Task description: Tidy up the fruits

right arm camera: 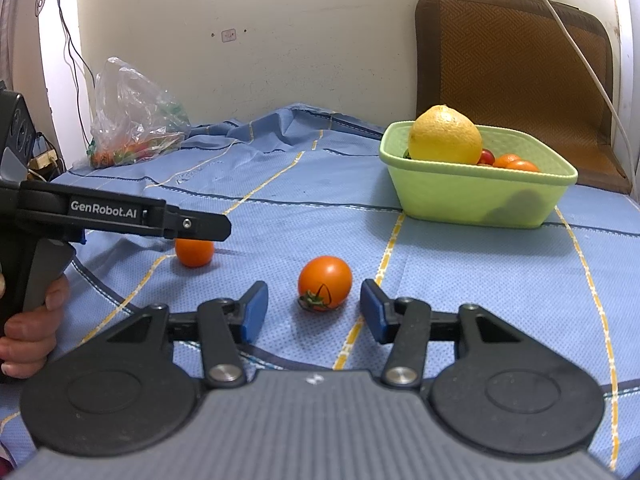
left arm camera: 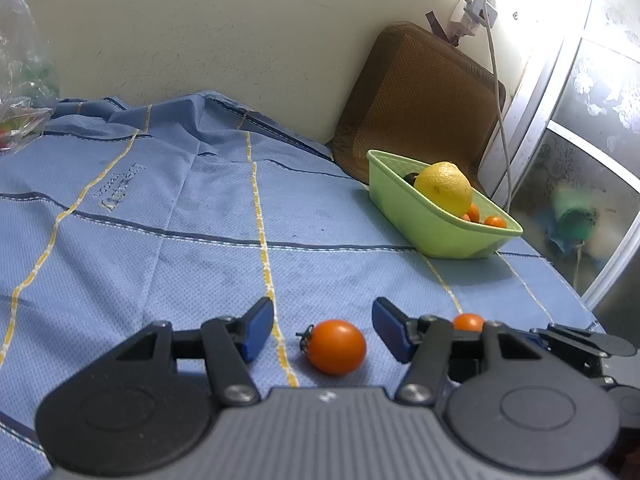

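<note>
Left wrist view: my left gripper [left arm camera: 323, 330] has its jaws parted around an orange tomato [left arm camera: 336, 346], not touching. Right gripper [right arm camera: 314, 312], same deal with its own tomato [right arm camera: 325, 282]. Green basket [right arm camera: 480, 196] with a lemon [right arm camera: 446, 140] sits farther back, upper right.

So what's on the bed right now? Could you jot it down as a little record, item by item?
surface: blue cloth with yellow stripes
green tub: holds a large yellow citrus fruit and several small orange and red fruits
loose fruit: two orange tomatoes on the cloth
left tool: open, a tomato between its pads, untouched
right tool: open, the other tomato just ahead of its pads
far left: plastic bag
behind tub: brown woven cushion against the wall
</note>
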Tool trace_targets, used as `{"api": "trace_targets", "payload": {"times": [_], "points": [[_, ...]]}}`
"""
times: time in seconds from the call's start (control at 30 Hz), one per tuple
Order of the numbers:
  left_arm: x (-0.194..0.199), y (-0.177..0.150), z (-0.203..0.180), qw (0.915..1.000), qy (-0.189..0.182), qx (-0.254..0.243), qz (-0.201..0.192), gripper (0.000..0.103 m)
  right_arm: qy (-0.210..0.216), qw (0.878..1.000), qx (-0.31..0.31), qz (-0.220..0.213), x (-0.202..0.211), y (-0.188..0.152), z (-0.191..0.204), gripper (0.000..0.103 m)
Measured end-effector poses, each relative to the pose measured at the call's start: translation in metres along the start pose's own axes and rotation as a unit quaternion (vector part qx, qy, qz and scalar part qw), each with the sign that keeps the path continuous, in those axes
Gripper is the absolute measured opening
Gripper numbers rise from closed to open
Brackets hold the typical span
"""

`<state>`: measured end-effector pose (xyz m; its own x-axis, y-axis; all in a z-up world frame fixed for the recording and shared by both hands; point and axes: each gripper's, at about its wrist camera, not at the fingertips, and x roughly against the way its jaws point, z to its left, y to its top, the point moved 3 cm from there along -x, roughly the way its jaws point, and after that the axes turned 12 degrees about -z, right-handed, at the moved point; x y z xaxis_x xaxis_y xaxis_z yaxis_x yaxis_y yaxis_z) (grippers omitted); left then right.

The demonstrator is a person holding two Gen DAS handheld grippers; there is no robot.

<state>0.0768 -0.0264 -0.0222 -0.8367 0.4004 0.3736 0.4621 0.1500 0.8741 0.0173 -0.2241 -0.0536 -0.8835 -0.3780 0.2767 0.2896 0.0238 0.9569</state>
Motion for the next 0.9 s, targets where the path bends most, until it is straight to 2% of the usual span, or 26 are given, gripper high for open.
{"api": "trace_targets", "payload": {"times": [0.13,0.37,0.47,0.57,0.77,0.9], "points": [[0.001,0.001,0.002,1.0000,0.000,0.006,-0.002,0.059,-0.001,1.000,-0.004,-0.001,0.001,0.000,-0.001,0.054],[0.003,0.003,0.016,0.9983,-0.011,0.057,-0.007,0.059,-0.002,1.000,-0.005,-0.001,0.002,0.000,-0.001,0.054],[0.003,0.003,0.016,0.9980,-0.011,0.062,-0.009,0.059,-0.001,1.000,-0.009,-0.002,0.002,0.000,-0.002,0.054],[0.005,0.003,0.012,0.9988,-0.011,0.046,-0.015,0.059,-0.001,1.000,-0.009,-0.002,0.002,0.000,-0.002,0.054],[0.009,0.001,-0.010,0.9992,-0.023,-0.019,-0.027,0.061,0.000,1.000,-0.013,-0.003,0.003,0.000,-0.003,0.057],[0.009,0.000,-0.013,0.9989,-0.025,-0.028,-0.028,0.061,0.001,1.000,-0.013,-0.003,0.003,0.000,-0.003,0.057]]}}
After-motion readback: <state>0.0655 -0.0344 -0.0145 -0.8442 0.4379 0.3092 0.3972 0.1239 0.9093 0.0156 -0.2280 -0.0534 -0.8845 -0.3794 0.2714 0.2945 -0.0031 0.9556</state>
